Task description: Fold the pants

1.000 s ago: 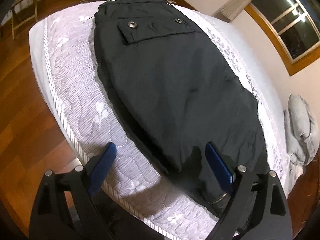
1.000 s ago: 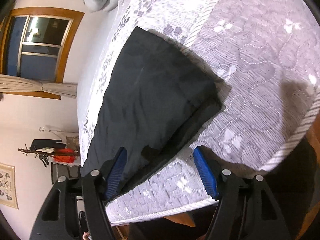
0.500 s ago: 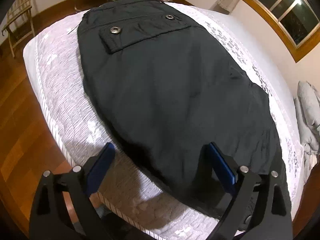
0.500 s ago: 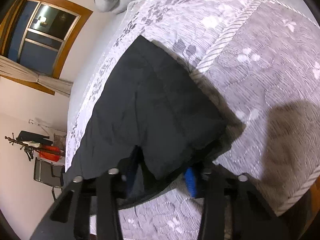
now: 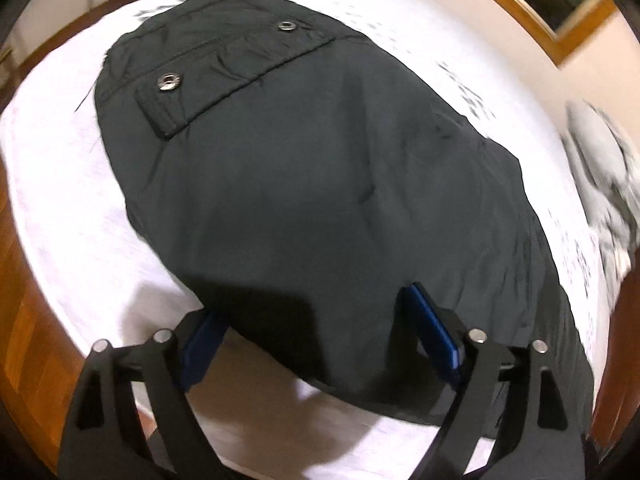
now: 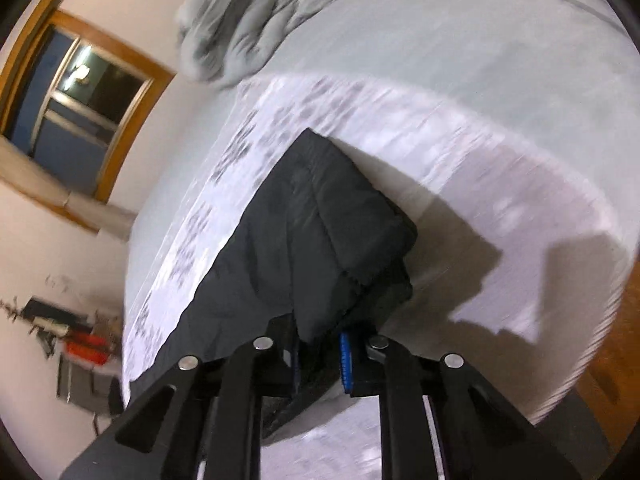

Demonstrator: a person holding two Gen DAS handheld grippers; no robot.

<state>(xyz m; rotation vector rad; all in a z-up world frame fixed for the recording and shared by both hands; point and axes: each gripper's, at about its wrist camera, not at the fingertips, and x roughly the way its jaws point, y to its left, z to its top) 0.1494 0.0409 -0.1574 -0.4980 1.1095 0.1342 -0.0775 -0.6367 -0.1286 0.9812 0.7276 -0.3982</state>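
Black pants [image 5: 312, 168] lie flat along a white quilted bed [image 5: 64, 200], waist end with a snap-button pocket flap [image 5: 224, 76] at the far side. My left gripper [image 5: 316, 320] is open, its jaws straddling the near edge of the pants, one blue pad [image 5: 434, 328] resting on the cloth. In the right wrist view my right gripper [image 6: 320, 356] is shut on the near corner of the leg hem of the pants [image 6: 320, 236], which is lifted a little off the bed [image 6: 500, 152].
A grey crumpled blanket [image 6: 256, 28] lies at the head of the bed, also in the left wrist view [image 5: 604, 184]. A wood-framed window [image 6: 76, 92] is in the wall. Wooden floor [image 5: 24, 328] runs beside the bed. A chair and rack with red items [image 6: 80, 352] stand at the far wall.
My right gripper closed from wide open onto the hem corner and began lifting it. My left gripper moved forward and down over the near edge of the pants, staying open.
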